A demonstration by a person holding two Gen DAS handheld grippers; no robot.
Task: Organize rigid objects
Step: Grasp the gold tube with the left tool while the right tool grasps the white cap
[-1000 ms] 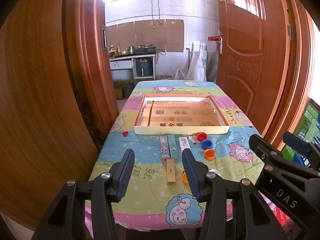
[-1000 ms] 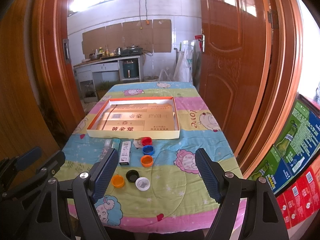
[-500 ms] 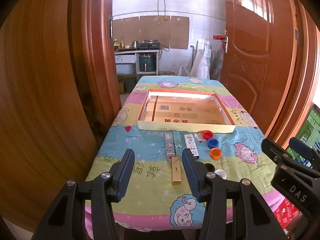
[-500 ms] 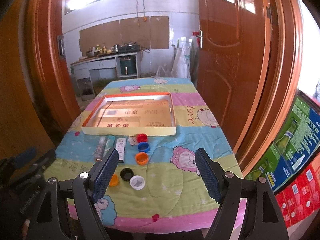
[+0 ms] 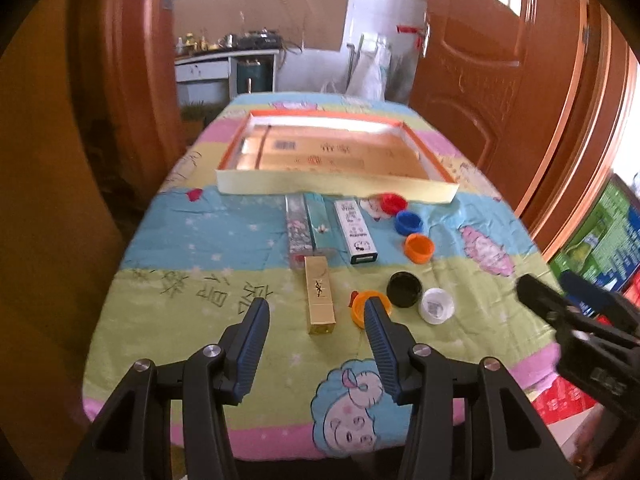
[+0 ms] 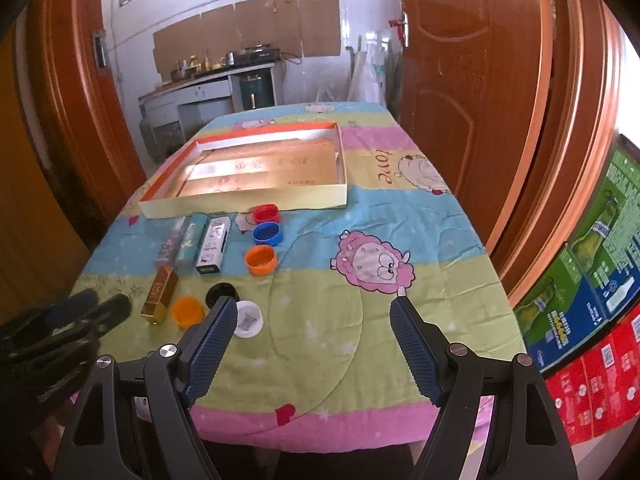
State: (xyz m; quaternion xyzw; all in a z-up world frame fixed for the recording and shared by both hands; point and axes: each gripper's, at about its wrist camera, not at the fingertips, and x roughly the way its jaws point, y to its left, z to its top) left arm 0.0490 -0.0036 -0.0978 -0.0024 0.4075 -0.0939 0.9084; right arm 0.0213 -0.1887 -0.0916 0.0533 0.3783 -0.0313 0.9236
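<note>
Gold box (image 5: 319, 295) lay lengthwise on the tablecloth (image 5: 192, 240), nearest of the small boxes, short of the shallow tray (image 5: 332, 190). Judged light, stiff and glossy — likely slippery; best pinched across its long sides, near the middle. Left gripper (image 5: 316, 322) hung just short of its near end, angled down, jaws apart and just narrowing, nothing between. Right gripper (image 6: 312, 324) — wide open, empty, pitched down beside the white cap (image 6: 248, 319).

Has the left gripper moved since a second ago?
Yes. The left gripper has come down toward the gold box, which now lies nearly between its open fingertips, jaws having just narrowed.
</note>
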